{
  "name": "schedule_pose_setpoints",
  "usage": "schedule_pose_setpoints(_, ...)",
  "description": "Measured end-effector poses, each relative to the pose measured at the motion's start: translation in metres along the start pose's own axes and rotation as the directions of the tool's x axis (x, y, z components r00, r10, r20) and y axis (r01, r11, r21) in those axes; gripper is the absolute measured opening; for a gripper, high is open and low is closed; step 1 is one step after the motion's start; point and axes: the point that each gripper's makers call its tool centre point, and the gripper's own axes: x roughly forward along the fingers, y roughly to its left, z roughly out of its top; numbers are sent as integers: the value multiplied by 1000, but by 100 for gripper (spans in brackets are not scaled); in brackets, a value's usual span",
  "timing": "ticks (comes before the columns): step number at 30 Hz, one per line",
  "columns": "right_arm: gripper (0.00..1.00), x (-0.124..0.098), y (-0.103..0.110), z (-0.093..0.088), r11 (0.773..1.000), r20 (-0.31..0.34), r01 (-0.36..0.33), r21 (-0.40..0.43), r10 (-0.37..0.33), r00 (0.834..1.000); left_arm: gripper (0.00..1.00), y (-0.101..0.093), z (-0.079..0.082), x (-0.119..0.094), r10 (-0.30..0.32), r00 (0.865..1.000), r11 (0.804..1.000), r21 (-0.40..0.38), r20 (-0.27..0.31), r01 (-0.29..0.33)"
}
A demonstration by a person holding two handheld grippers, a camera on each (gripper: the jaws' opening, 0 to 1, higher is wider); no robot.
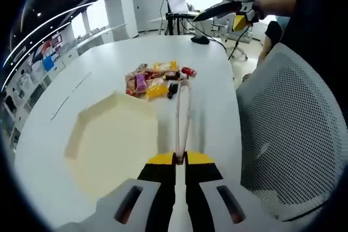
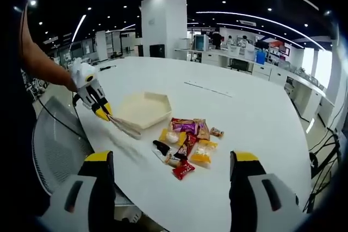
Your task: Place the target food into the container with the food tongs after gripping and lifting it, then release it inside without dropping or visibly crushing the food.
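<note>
The left claw (image 1: 180, 162), clamped on the food tongs (image 1: 183, 113), nears the snack pile (image 2: 187, 139) beside the hexagonal container (image 2: 144, 110) on the bench (image 2: 244, 112); the right claw (image 2: 171, 175) gapes empty; next, pinch one snack gently.

smooth matt white table (image 2: 255, 118); matt cream plastic-looking tray (image 2: 144, 108) ahead of the right gripper; glossy crinkled snack wrappers (image 2: 187, 139); shiny metal tongs (image 1: 183, 113); mesh chair (image 1: 293, 134).
</note>
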Motion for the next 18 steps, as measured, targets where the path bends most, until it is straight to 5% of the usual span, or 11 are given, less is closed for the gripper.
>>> schedule_pose_setpoints(5, 86, 2, 7, 21, 998, 36, -55, 7, 55, 998, 0, -7, 33, -14, -78, 989, 993, -81, 127, 89)
schedule_pose_setpoints(10, 81, 2, 21, 59, 991, 109, -136, 13, 134, 985, 0, -5, 69, -36, -91, 973, 992, -67, 211, 107)
schedule_pose_setpoints(12, 79, 4, 33, 79, 977, 152, -211, 41, 202, 968, 0, -11, 90, -47, -135, 954, 984, -80, 269, 162)
schedule_pose_setpoints(14, 71, 1, 55, 99, 919, 212, -378, 114, 349, 913, 0, -12, 107, -57, -153, 938, 978, -87, 310, 188)
schedule_pose_setpoints(15, 68, 2, 59, 104, 905, 220, -407, 121, 375, 901, 0, -11, 115, -60, -153, 933, 979, -77, 327, 188)
schedule_pose_setpoints(18, 71, 8, 57, 124, 913, 246, -401, 69, 374, 894, 0, -7, 136, -72, -147, 915, 981, -62, 376, 183)
